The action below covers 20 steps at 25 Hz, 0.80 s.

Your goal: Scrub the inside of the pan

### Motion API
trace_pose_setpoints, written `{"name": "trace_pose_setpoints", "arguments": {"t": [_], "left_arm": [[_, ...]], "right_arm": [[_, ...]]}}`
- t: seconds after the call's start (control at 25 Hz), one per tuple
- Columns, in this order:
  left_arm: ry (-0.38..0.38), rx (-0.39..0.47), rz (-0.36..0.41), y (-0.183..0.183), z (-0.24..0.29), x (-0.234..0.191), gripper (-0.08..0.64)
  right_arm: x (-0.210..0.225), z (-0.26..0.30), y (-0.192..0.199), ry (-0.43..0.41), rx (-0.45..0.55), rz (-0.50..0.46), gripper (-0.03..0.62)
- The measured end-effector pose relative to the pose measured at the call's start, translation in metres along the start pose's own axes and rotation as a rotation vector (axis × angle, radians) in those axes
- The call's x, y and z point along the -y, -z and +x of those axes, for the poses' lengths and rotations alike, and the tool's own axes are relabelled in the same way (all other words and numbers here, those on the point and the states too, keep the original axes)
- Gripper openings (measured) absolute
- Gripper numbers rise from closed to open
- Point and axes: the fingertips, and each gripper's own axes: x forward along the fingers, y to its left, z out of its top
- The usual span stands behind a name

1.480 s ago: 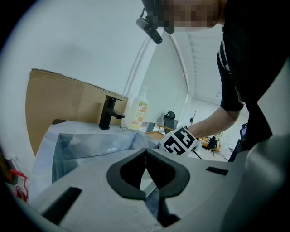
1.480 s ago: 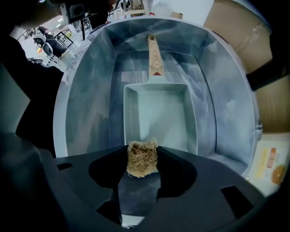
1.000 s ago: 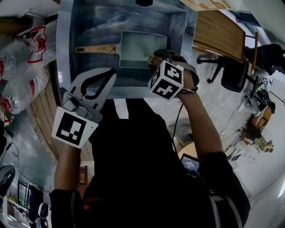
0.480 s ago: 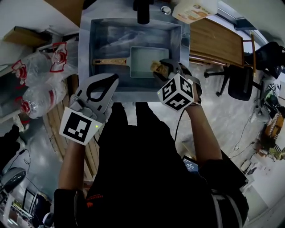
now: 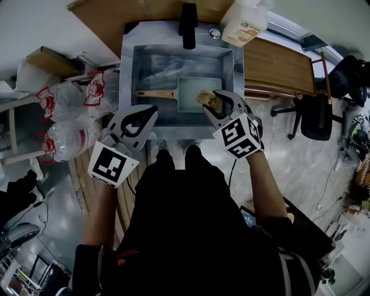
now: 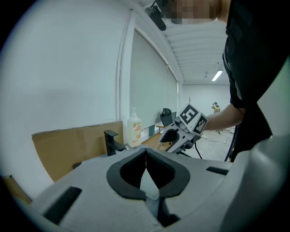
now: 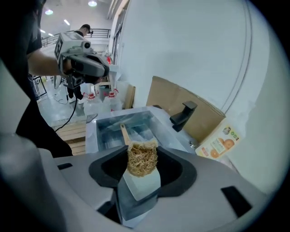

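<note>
Your right claw (image 7: 142,154) is clamped on a tan loofah scrubber (image 7: 142,164), with the fibrous wad sticking out past the tips. It's sitting over the right end of the pan (image 5: 189,92), a pale rectangular one lying flat in the steel sink (image 5: 128,75). Honestly can't tell from either view whether the scrubber is actually touching the pan's inside. The pan's wooden handle (image 5: 155,93) points left along the sink bottom.

Your left claw (image 6: 146,154) is pinched together at the tips with nothing in it. It hangs by the near left corner of the sink, apart from the pan and the handle.

Further out, a black faucet (image 5: 188,26) stands at the far rim of the sink, and a soap pump bottle with an orange label (image 5: 244,22) is just right of it. A sheet of brown cardboard (image 5: 115,14) leans behind them. A wooden counter (image 5: 277,58) runs off to the right, with a black office chair (image 5: 315,113) on the floor beyond it. Over on the left there's a pile of bagged clear plastic bottles (image 5: 69,124).
</note>
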Motion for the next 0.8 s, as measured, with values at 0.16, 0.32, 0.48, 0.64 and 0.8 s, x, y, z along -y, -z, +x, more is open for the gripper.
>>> {"name": "trace_pose_setpoints", "arguments": {"t": [0.16,0.32,0.48,0.64,0.8], "left_arm": [[0.005,0.025,0.041,-0.01,-0.007,0.005,0.018],[0.009,0.06,0.09,-0.024,-0.011,0.008,0.018],[0.019,0.083,0.112,-0.035,-0.014,0.012,0.018],[0.036,0.096,0.13,-0.04,-0.014,0.016,0.018],[0.049,0.108,0.139,-0.045,-0.013,0.017,0.018]], "right_arm": [[-0.003,-0.019,-0.019,0.022,0.075,0.017,0.193],[-0.006,-0.035,-0.036,0.031,0.15,0.058,0.193],[-0.01,-0.048,-0.046,0.036,0.199,0.116,0.193],[-0.013,-0.056,-0.053,0.053,0.222,0.115,0.193],[-0.011,-0.065,-0.064,0.081,0.266,0.124,0.193]]}}
